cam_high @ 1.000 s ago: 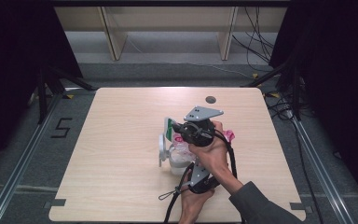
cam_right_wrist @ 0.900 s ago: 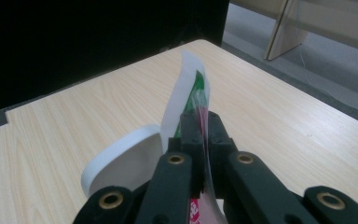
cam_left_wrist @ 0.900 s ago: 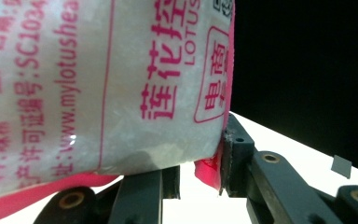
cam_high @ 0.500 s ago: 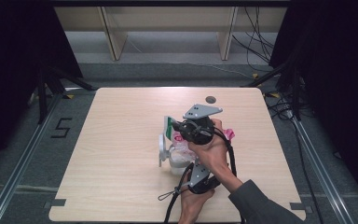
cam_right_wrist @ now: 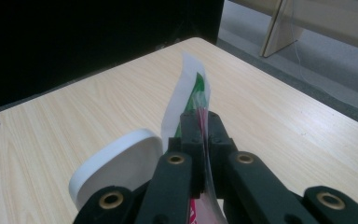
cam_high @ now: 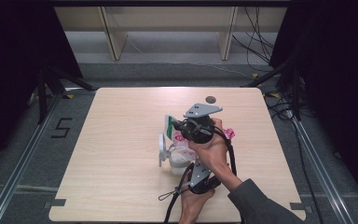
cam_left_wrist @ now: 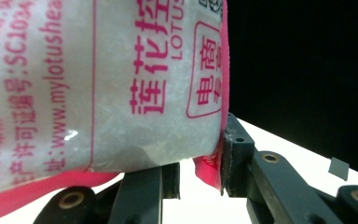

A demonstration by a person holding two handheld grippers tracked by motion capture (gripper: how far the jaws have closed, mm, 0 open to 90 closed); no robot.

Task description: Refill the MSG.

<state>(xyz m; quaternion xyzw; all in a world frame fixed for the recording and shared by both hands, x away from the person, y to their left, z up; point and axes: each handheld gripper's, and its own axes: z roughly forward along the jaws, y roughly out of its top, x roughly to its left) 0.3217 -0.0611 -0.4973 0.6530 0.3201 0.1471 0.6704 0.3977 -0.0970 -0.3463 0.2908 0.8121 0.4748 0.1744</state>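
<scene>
- While both hands met over the middle of the table, the right gripper was clenched on the thin top edge of a pink-and-white plastic bag.
- The left gripper grasped the same bag lower down, its jaws pressed against the bag's pink-edged bottom corner.
- The bag stood just beside a white container, whose round lid was tilted up.

The worktop is pale wood-grain laminate with a matt finish. The bag is glossy, crinkled plastic film printed in pink. The fingers are matt black plastic with brass-coloured rivets. The lid looks like smooth white plastic.
</scene>
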